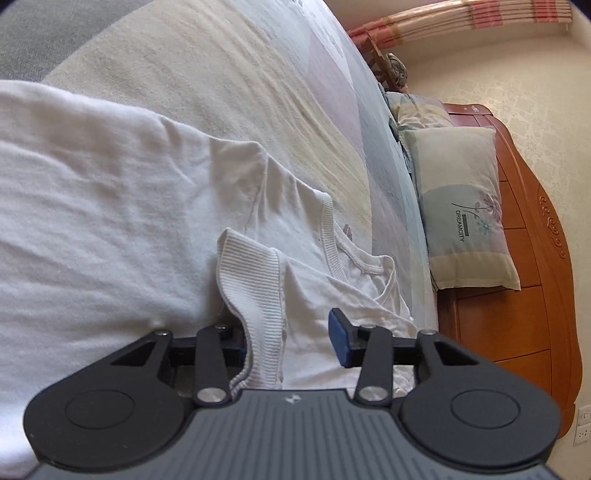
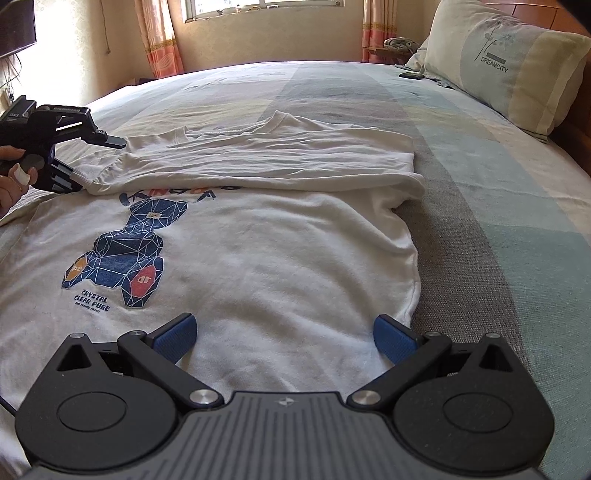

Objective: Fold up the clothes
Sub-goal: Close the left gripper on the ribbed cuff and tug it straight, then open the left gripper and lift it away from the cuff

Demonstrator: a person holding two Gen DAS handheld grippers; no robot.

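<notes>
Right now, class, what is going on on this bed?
A person is folding a white T-shirt spread on the bed, with a gripper in each hand. One side is already folded across the chest print. The left gripper has the ribbed sleeve cuff between its fingers; the pads do not look pressed on it. The right gripper is open over the shirt's lower part, holding nothing.

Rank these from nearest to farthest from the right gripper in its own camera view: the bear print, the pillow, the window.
Measured from the right gripper:
1. Bear print, just ahead to the left, on the shirt.
2. Pillow, far right, at the head of the bed.
3. Window, top centre, on the wall beyond the bed.
</notes>
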